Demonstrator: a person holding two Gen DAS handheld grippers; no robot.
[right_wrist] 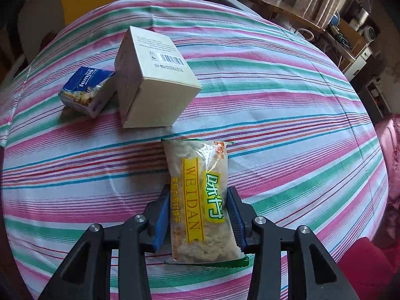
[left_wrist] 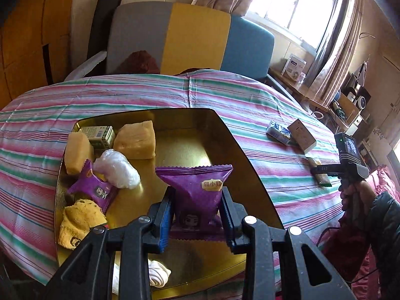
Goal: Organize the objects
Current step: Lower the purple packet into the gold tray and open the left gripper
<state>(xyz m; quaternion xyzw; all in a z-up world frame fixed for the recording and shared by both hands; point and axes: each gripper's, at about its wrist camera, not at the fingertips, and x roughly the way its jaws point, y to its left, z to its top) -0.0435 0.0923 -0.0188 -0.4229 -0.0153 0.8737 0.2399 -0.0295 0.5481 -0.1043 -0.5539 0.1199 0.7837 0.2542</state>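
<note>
Purple snack packet hangs pinched in the left gripper above the gold tray; the right gripper clamps a Weidan cracker pack on the striped bedsheet. A hard squeeze could crush the crackers.

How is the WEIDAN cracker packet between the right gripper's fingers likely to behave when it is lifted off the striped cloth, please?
The cracker packet will probably stay fairly stiff, since it looks packed full. Its glossy, creased film may slip in the right gripper. The contents look crumbly, so a hard squeeze could break them. It seems light for its size.
</note>
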